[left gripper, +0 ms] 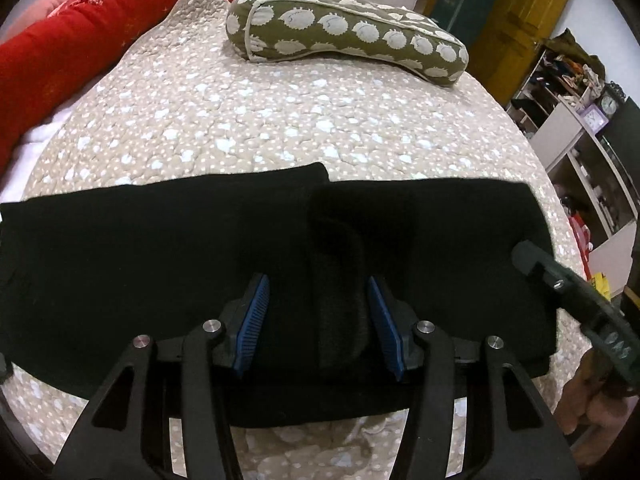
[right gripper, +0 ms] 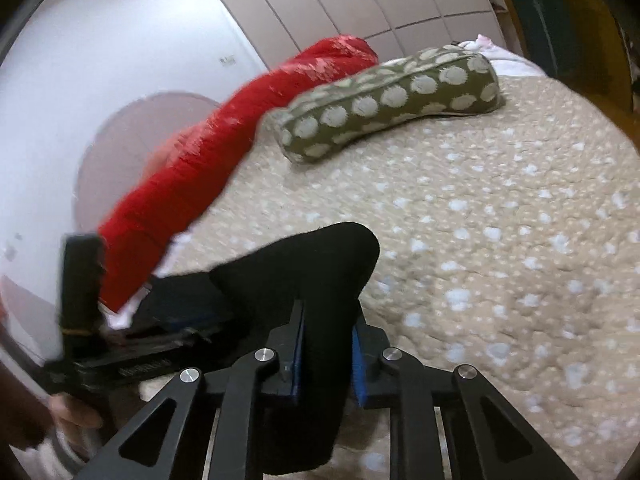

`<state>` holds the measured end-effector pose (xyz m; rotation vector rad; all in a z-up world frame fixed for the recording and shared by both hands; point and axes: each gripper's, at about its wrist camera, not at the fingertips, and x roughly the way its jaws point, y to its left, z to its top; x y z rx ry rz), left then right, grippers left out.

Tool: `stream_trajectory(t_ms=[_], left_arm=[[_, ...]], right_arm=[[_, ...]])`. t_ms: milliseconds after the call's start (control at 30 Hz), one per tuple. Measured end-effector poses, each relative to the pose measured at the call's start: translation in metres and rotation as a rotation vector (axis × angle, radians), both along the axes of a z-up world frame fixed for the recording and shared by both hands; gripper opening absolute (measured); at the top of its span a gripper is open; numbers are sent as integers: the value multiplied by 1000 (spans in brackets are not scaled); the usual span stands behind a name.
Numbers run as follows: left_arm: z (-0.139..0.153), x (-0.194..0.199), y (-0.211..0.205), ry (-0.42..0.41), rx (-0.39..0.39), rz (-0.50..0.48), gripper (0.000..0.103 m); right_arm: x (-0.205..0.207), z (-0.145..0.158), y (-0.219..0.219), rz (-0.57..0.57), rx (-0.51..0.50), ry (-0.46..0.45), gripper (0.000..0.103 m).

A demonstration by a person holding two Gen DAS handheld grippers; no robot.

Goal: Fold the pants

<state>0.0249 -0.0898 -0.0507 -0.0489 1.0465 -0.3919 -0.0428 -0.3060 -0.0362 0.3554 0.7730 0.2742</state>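
Briefly, L to R, bed scene.

1. Red cushion (left gripper: 60,48) – far L edge of bed, long, w/ pale star marks.
2. Quilt (left gripper: 280,120) – beige w/ white spots, covers bed.
3. Pants (left gripper: 140,260) – black, laid flat across quilt's near part, folded over w/ a raised fold near middle; one end lifted, seen in R wrist view (right gripper: 320,280).
4. Left gripper (left gripper: 320,312) – over pants, blue pads spread, raised fold between them; pads not pressing.
5. Olive bolster pillow (left gripper: 352,28) – white blob print, far side of quilt, well apart from pants.
6. Right gripper (right gripper: 326,354) – pinching black cloth of pants, pads tight on both sides; R wrist view blurred.
7. Shelves (left gripper: 580,120) – far R, clutter, clock.
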Motion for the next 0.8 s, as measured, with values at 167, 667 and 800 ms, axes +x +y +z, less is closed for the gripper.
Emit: stream_trajectory(t_ms=[167,667,800], left_arm=[[4,-7,13,-3,-7,-2,52],[29,-17,131,-75,83,339,52],[26,-17,147,-66,82,389,52]], right_arm=[[10,-20,1,-38,-99,90,30],[34,18,121,246,-245,-40,31],[57,-15,156,315,-286,16,31]])
